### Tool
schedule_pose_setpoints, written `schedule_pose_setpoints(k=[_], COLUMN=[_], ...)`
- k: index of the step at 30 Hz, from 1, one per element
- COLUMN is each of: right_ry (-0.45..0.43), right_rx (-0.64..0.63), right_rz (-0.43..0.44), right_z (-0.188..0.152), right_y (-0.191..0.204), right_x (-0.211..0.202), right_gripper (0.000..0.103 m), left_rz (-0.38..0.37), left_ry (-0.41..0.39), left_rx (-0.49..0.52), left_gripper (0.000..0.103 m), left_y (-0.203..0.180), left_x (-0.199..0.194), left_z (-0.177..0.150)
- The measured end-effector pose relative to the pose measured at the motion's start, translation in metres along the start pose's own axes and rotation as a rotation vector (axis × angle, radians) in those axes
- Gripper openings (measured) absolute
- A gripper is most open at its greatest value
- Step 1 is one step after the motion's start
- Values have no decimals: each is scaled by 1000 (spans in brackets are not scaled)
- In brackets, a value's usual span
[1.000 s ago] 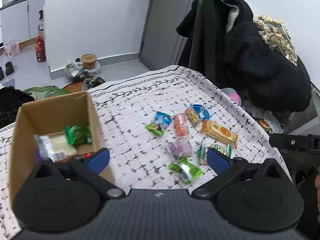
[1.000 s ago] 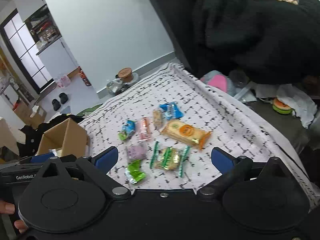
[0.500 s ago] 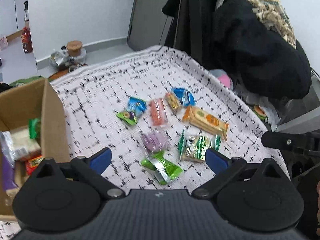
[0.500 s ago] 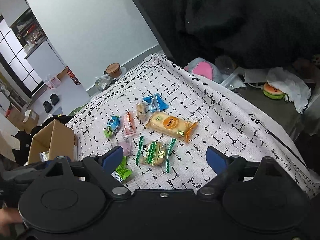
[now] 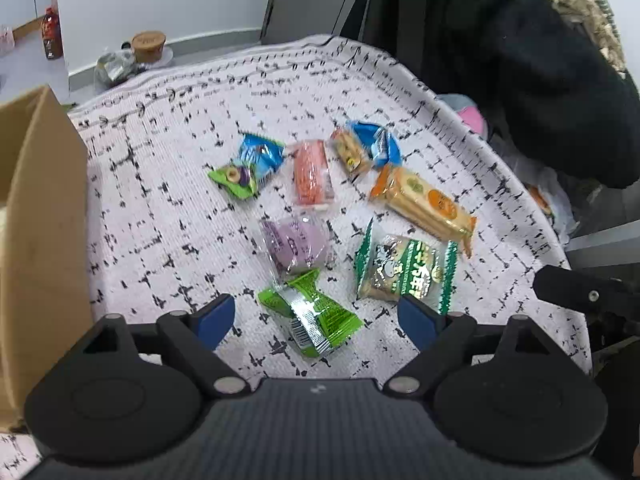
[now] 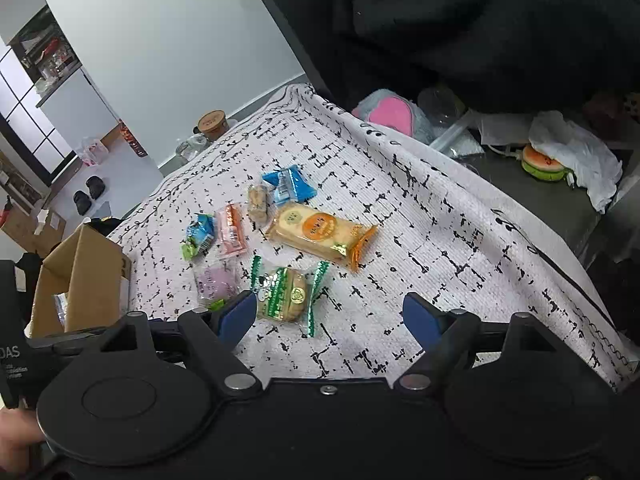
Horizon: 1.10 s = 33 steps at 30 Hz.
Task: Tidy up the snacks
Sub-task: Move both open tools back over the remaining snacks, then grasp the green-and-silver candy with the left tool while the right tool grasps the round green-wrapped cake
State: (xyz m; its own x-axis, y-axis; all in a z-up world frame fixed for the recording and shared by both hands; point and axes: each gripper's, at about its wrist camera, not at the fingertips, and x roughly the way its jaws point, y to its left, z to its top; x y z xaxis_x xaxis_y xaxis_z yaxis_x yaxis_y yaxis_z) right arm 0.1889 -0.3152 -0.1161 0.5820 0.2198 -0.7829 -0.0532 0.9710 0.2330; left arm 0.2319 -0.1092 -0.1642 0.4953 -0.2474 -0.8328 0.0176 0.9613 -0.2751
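A counter draped in black-flecked white cloth holds scattered snacks. The left gripper has dropped low over a green snack packet, fingers narrowing but still open around it; the right gripper narrows, empty, beside a green-striped biscuit packet. Cardboard box waits left.

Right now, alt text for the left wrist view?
Open left gripper hovers over a green packet on a patterned cloth, seven more wrapped snacks scattered beyond. A cardboard box stands at left; dark coats hang behind.
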Motion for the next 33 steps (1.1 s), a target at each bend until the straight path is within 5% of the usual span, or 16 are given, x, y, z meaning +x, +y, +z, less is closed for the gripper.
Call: schedule_pose_setpoints(k=[10, 15, 33], right_ry=[21, 23, 27], right_rx=[-12, -2, 56], right_rz=[-4, 14, 51], right_z=[-2, -4, -8], right_y=[0, 4, 19], right_x=[12, 22, 78], right_gripper=[79, 79, 78], left_rz=[-6, 35, 11], left_ry=[67, 48, -83], left_rx=[-4, -10, -70], left_gripper=[77, 42, 39], left_y=[-2, 4, 27], left_x=[34, 31, -10], left_z=[-1, -2, -3])
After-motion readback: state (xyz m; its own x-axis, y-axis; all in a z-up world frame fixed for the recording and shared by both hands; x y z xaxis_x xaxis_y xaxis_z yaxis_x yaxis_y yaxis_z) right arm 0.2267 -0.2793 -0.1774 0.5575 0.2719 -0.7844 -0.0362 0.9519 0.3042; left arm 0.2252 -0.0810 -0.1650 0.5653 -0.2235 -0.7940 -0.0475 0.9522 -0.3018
